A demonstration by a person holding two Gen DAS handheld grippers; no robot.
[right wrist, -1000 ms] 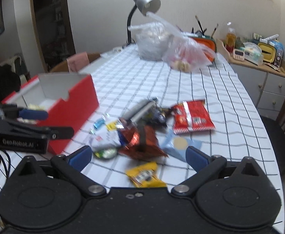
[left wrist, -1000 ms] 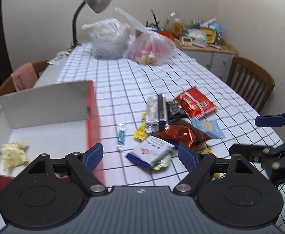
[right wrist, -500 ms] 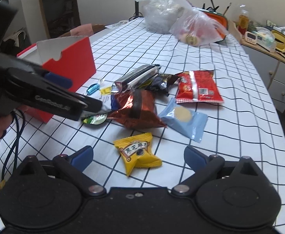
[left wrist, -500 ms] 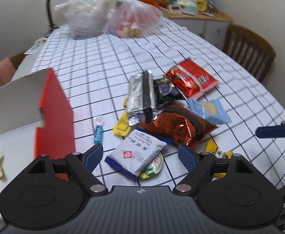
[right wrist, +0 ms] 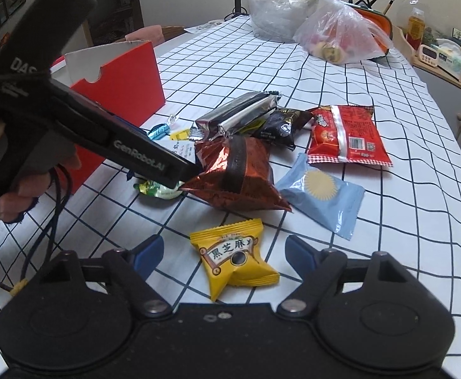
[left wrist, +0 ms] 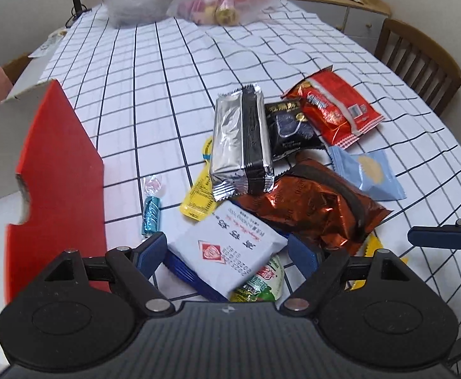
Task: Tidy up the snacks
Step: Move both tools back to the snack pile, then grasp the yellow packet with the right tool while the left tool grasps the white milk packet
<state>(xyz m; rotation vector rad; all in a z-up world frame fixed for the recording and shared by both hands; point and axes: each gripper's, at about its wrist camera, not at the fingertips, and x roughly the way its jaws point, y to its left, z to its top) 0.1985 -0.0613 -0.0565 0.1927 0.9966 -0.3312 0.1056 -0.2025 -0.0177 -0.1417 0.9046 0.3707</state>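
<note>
Two tools are seen over the checked surface (left wrist: pixel 167 72). The left tool (left wrist: pixel 228 249) is spread wide, its blue fingers (left wrist: pixel 149 251) set on either side of the white packet (left wrist: pixel 230 248), which lies between them on the pile; whether the pads touch it cannot be told. A green-lidded cup (left wrist: pixel 262 284) is partly covered by that packet, just under the tool. Ahead of the left tool are recorded the copper foil bag (left wrist: pixel 318 211), the silver packet (left wrist: pixel 241 145) resting on a flat yellow sachet (left wrist: pixel 198 195), the black packet (left wrist: pixel 288 129), the red packet (left wrist: pixel 334 107) and, to the right, the light-blue packet (left wrist: pixel 369 173). A blue wrapped candy (left wrist: pixel 151 213) lies ahead to the left, near the red box (left wrist: pixel 63 170).

The right tool (right wrist: pixel 222 252) is likewise spread wide and holds nothing; the yellow sesame packet (right wrist: pixel 233 255) lies on the surface between its fingers, not gripped. Two plastic bags (right wrist: pixel 337 36) are noted far ahead of both tools.
</note>
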